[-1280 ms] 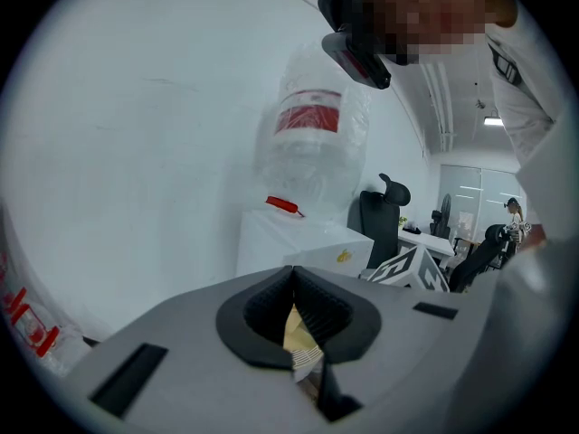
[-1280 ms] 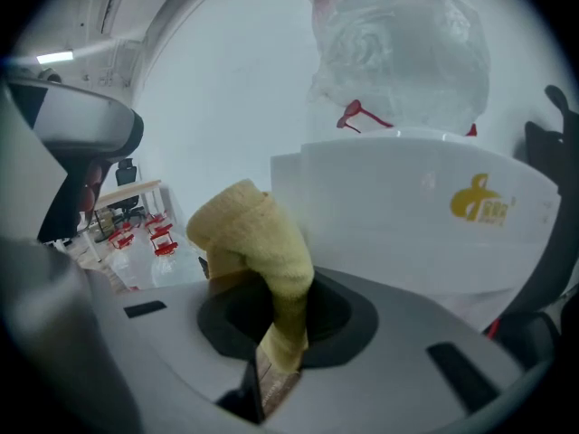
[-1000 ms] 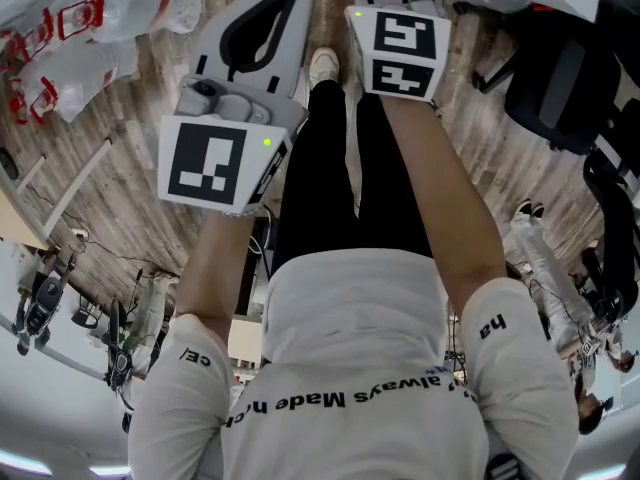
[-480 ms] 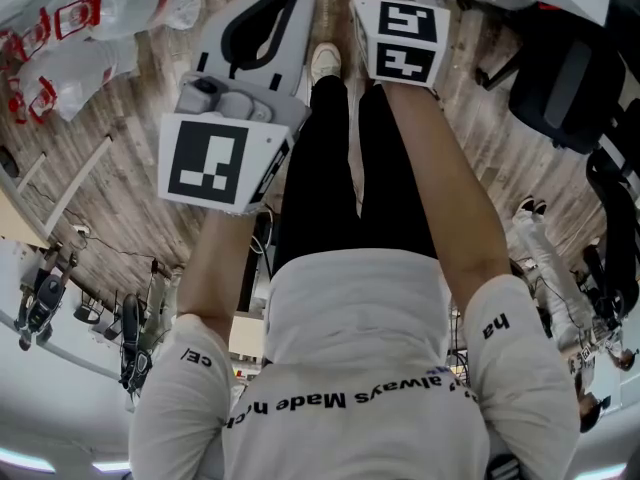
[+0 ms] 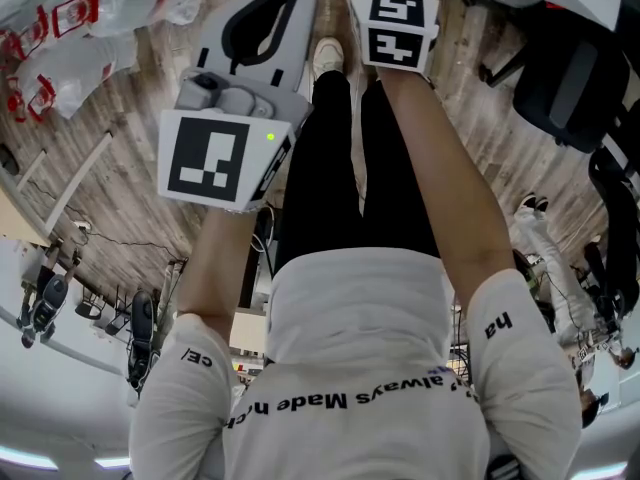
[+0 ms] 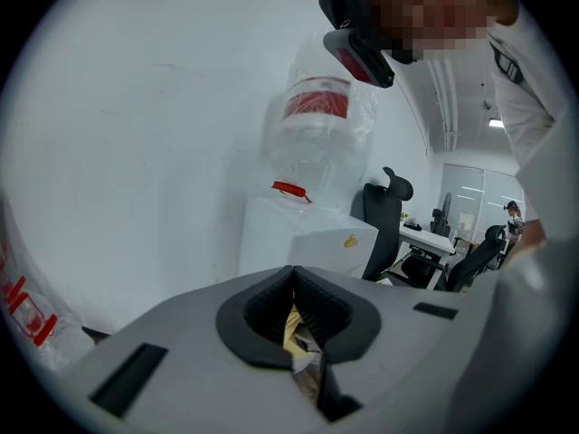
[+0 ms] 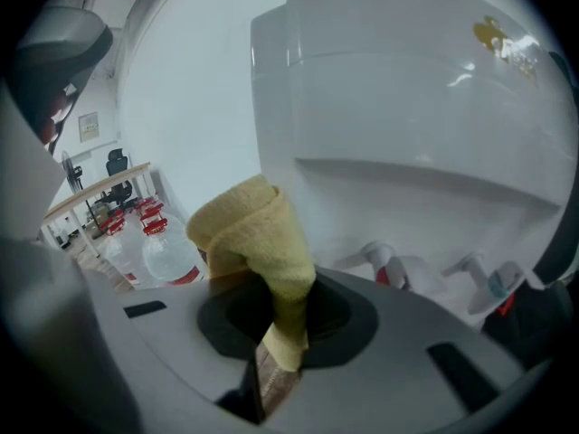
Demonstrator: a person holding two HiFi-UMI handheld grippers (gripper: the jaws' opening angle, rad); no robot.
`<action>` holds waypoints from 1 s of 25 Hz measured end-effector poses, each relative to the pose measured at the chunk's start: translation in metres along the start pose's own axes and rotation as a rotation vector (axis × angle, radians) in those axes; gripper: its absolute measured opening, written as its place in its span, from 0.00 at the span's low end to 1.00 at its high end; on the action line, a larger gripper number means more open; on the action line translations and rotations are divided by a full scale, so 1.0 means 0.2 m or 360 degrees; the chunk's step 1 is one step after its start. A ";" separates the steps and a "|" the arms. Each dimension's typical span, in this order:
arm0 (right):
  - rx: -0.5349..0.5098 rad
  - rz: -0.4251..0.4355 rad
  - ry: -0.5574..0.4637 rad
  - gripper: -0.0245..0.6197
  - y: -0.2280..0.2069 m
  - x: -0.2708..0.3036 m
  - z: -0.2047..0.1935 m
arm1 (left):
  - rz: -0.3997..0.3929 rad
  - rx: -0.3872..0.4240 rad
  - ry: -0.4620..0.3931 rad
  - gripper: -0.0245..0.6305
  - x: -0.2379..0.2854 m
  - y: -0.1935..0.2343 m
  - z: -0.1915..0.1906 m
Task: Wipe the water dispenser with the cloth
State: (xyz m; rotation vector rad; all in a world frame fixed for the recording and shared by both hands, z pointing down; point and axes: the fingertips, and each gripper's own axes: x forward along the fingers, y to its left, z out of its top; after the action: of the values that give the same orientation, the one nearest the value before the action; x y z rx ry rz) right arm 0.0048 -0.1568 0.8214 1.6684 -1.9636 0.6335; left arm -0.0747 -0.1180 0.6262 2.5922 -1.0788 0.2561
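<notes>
The floor was pale wood-look planking. The person's white shoe stood on it. To the person's left of the shoe, well apart from it, lay clear water jugs with red labels, wrapped in clear plastic. To the right of the shoe stood a black office chair. Nearer the person than the shoe and to its left, a thin white strip lay across the planks, with thin dark cables beyond it.

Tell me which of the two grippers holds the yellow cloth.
The right gripper: its jaws are clamped on the yellow cloth. The left gripper has its jaws shut together with no cloth between them.
</notes>
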 end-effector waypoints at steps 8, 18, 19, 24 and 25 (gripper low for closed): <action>0.0048 -0.0013 0.0092 0.14 -0.02 0.13 -0.13 | 0.0002 -0.0013 0.0022 0.07 0.01 0.04 -0.03; 0.0077 -0.0005 0.0200 0.14 -0.03 0.26 -0.28 | 0.0004 -0.0011 0.0017 0.07 0.02 0.08 -0.02; 0.0075 0.0000 0.0212 0.14 -0.03 0.27 -0.30 | 0.0003 -0.0013 0.0017 0.07 0.02 0.08 -0.02; 0.0039 0.0020 0.0255 0.14 -0.03 0.32 -0.37 | 0.0026 -0.0017 0.0053 0.07 0.03 0.10 -0.03; 0.0031 0.0021 0.0269 0.14 -0.03 0.34 -0.39 | 0.0025 -0.0017 0.0061 0.07 0.03 0.10 -0.04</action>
State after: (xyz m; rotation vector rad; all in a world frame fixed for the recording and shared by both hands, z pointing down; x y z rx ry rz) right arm 0.0068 -0.1608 0.9245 1.5598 -1.8557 0.7745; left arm -0.0854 -0.1325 0.6394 2.5601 -1.0846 0.3015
